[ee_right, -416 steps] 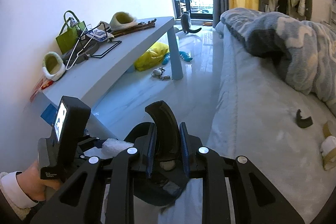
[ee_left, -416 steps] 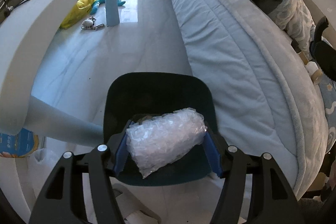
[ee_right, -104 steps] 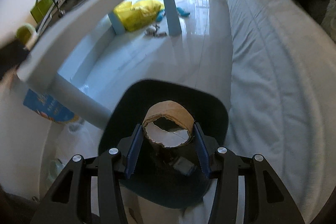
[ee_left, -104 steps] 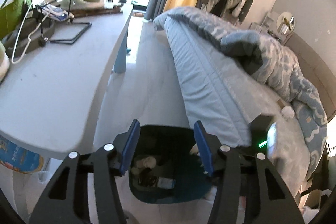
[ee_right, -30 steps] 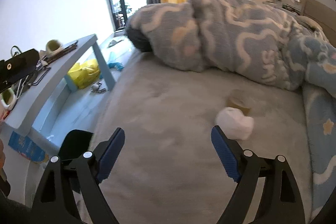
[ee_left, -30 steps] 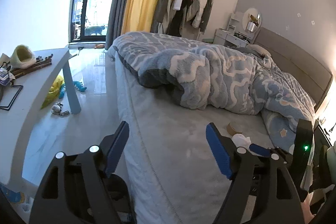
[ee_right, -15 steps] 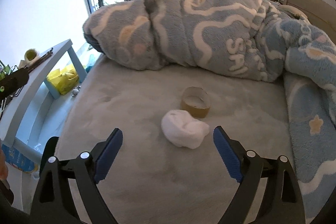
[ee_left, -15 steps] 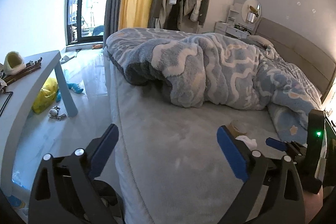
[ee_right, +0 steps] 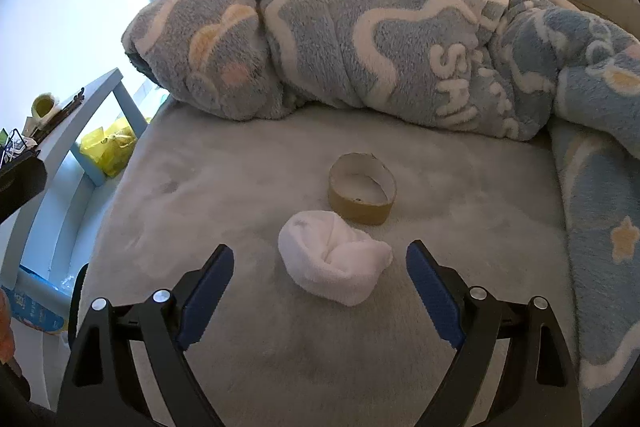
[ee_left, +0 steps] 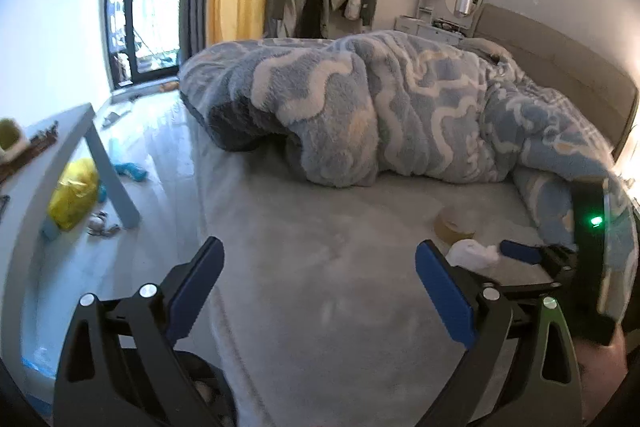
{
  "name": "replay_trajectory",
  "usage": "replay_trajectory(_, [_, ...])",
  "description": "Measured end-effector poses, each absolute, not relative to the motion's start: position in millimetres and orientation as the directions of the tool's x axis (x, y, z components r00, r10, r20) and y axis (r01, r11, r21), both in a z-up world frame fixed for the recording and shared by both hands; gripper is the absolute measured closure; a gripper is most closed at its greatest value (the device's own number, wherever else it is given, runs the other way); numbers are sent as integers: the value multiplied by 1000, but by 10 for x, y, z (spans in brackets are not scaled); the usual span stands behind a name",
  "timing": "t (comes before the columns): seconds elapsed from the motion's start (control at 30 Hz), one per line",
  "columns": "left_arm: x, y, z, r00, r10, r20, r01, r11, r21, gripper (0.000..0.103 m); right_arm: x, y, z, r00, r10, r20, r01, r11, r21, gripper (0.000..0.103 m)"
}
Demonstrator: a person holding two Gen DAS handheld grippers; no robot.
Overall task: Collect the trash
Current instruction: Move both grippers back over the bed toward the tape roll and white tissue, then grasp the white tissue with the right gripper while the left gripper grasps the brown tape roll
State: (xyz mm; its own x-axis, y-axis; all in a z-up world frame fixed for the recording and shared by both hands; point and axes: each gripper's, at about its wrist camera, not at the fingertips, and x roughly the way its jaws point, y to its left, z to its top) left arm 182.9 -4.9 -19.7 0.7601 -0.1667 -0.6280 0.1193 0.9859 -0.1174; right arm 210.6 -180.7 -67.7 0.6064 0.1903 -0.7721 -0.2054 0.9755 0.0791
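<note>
A crumpled white wad lies on the grey bed sheet, with a brown cardboard tape ring just behind it. My right gripper is open, low over the sheet. The wad sits in line between its blue pads, which do not touch it. My left gripper hovers over bare sheet to the left, its jaws opening with nothing between them. In the left wrist view the ring and wad lie to the right, beside a blue finger of the right gripper.
A bunched blue-and-white fleece blanket fills the far side of the bed. A dark bin stands on the floor at the bed's near-left corner. A light desk and a yellow bag are on the left.
Both grippers came forward and down over the bed. The wad and ring now sit much closer to the right gripper. The left jaws spread wider.
</note>
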Motion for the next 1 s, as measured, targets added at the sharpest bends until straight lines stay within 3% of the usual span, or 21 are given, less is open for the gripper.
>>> replay_trajectory(0.1, [1876, -69, -216, 753, -175, -634, 127, 985, -121, 4, 2161, -1808, -725, 595, 191, -781, -205, 975, 82, 14])
replay_trajectory(0.23, [1926, -155, -275, 736, -201, -646, 167, 979, -114, 4, 2202, -1812, -790, 582, 185, -792, -215, 974, 69, 35])
replay_trajectory(0.43, [2016, -239, -293, 740, -245, -626, 191, 970, -153, 5, 2249, -1896, -794, 570, 219, -792, -231, 968, 102, 47])
replay_trajectory(1.0, [2344, -877, -586, 709, -254, -658, 240, 964, -114, 7, 2111, -2516, -566, 595, 283, -752, -221, 957, 186, 48])
